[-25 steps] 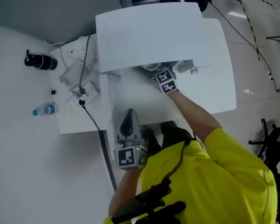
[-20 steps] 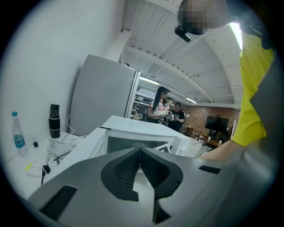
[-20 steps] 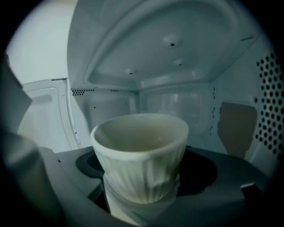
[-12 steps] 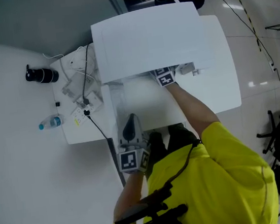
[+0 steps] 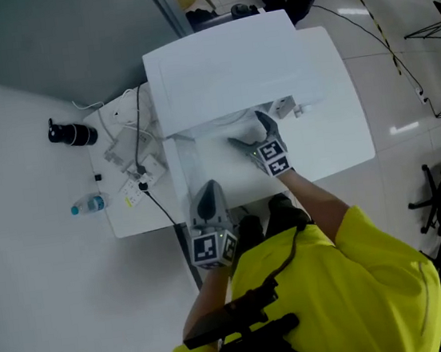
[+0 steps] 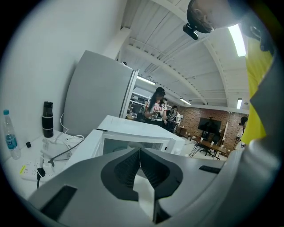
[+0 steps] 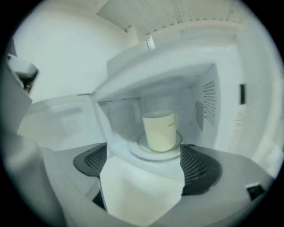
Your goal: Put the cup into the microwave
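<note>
The right gripper has its jaws spread wide and opening more. Nothing is between them; only a bare white surface shows in the gap. Just past the tips, in line with the middle of that gap, the cup stands upright on the round plate inside the microwave, so it looks to be where it should be. The biggest risk is a knock. If these jaws go forward, or swing sideways on the way out, a tip could hit the cup and tip it over or push it off the plate. Left of the left jaw the open door stands close. Right of the right jaw is the inside wall with little holes, so there is not much room on either side. Above the jaws the roof is low, so lifting up looks like a bad idea too. The free room is straight behind the jaws, out over the worktop. The left gripper has its jaws pressed together with nothing in them, and the microwave is well ahead of its tips. If it pushed the door while the right jaws were in the doorway, the door could bang into them. Off to its left lie wires and plugs that could snag.
</note>
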Action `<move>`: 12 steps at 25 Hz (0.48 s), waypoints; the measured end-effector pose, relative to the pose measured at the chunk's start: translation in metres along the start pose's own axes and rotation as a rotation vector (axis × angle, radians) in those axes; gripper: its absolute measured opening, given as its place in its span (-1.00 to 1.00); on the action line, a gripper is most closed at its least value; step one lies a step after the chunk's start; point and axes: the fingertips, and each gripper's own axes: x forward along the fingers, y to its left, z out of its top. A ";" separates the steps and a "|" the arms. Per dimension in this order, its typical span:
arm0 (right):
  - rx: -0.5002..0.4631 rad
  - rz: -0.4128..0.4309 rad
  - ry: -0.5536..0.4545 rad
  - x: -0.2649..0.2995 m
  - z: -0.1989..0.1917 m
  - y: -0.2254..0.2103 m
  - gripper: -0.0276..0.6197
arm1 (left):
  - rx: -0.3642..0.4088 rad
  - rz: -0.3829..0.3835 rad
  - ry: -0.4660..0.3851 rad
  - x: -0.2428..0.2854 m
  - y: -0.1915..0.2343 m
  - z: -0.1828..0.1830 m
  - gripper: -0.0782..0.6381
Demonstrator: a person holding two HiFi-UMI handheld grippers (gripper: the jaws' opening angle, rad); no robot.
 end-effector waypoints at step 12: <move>0.056 0.077 -0.337 -0.250 0.139 0.080 -0.20 | 0.022 -0.088 -0.089 -0.051 -0.015 0.037 -0.81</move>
